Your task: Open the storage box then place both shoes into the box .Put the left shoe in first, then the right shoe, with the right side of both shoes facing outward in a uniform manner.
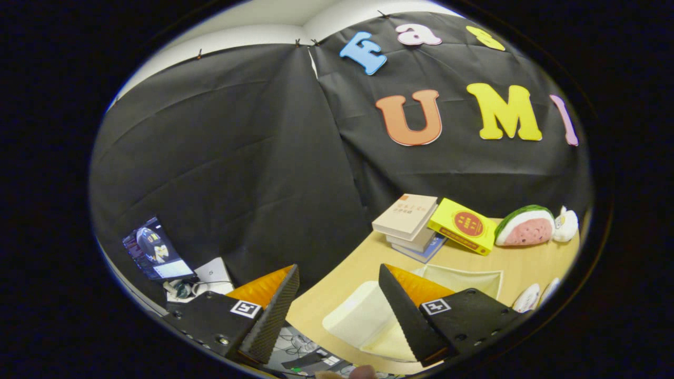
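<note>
My gripper point(338, 272) is open, raised above the near edge of a wooden table point(342, 263), with nothing between its fingers. A pale translucent storage box point(360, 316) lies on the table just ahead, and the right finger point(405, 310) covers part of it. A see-through panel of the box point(463, 281) shows beyond that finger. I cannot tell whether the lid is up or down. Two white shoes point(528, 298) lie to the right of the box, mostly cut off from sight.
Beyond the box sit a stack of books point(406, 217), a yellow book point(463, 225), a watermelon plush point(525, 225) and a small white plush point(566, 223). Left of the table, lower down, are a lit screen point(155, 251), a white device and cables point(295, 345).
</note>
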Demonstrator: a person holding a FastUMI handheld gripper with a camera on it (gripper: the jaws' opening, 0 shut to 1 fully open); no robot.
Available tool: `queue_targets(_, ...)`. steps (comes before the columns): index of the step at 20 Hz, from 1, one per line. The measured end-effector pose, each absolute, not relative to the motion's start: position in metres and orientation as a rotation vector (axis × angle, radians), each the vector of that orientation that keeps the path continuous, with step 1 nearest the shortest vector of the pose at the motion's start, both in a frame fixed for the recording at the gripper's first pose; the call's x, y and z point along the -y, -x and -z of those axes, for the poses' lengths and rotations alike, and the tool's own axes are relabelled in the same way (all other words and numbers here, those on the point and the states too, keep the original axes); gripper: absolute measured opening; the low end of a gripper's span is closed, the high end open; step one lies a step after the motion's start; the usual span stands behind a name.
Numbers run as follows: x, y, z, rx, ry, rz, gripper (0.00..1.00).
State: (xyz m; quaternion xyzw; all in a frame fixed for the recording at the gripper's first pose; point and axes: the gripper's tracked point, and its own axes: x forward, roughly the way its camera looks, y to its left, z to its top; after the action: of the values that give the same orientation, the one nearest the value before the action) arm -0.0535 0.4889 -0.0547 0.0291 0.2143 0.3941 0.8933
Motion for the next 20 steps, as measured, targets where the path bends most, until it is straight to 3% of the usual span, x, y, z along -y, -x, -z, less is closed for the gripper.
queue_targets(10,-0.362,0.010,0.044,-0.353,-0.039,-0.613,0.96)
queue_targets(20,-0.137,-0.015,0.055,-0.309,-0.057,-0.307,0.96)
